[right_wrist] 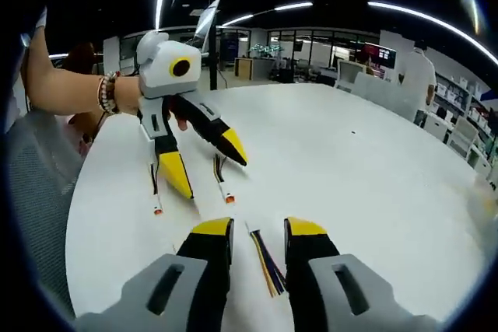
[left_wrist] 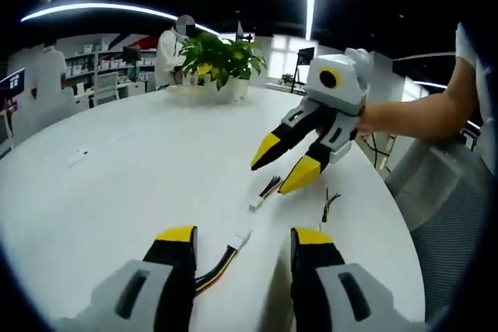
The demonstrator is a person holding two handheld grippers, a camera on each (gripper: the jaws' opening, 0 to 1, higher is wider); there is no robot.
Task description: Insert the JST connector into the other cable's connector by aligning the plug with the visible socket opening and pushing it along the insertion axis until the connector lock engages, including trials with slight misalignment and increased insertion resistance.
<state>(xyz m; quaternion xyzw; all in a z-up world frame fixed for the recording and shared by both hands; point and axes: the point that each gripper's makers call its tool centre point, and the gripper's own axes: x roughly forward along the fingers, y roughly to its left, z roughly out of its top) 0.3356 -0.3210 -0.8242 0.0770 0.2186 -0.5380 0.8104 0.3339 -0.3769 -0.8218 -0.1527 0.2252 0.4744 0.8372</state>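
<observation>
Both yellow tips of the left claw (left_wrist: 243, 237) stand apart, gripping nothing; a white plug (left_wrist: 240, 239) with colored wires lies on the white table (left_wrist: 140, 184) between them. In the right gripper view, the right claw (right_wrist: 259, 228) is open too, with another cable (right_wrist: 267, 262) lying between its tips.

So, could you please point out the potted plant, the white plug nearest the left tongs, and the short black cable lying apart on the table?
potted plant (left_wrist: 220, 58): left gripper view, on its leaves.
white plug (left_wrist: 239, 239): left gripper view, on its white housing.
short black cable (left_wrist: 328, 205): left gripper view, mid-length on its wires.
</observation>
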